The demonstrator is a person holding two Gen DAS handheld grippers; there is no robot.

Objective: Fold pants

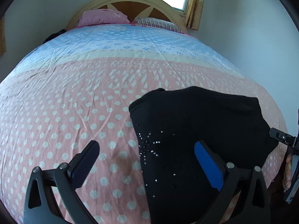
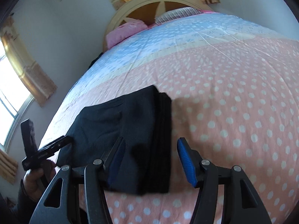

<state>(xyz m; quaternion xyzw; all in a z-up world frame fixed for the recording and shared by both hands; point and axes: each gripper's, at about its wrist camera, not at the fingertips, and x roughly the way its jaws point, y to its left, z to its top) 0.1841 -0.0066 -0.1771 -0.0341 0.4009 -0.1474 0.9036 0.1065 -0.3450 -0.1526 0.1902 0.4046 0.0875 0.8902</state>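
Note:
The black pants [image 1: 190,130] lie folded in a thick stack on the pink polka-dot bedspread [image 1: 65,112], with small rhinestones showing on the near left part. My left gripper [image 1: 147,155] is open just above the stack's near left edge, holding nothing. In the right wrist view the pants [image 2: 130,130] show as a folded bundle with layered edges on the right. My right gripper [image 2: 151,156] is open over the bundle's near right edge, holding nothing. The left gripper [image 2: 46,149] shows at the bundle's left side, and the right gripper shows at the left wrist view's right edge [image 1: 286,140].
The bed runs back to a pink pillow [image 1: 102,17], a striped pillow [image 1: 158,24] and a curved headboard [image 1: 129,0]. Windows with yellow curtains [image 1: 194,5] are behind. The bedspread [image 2: 233,102] stretches wide to the right of the pants.

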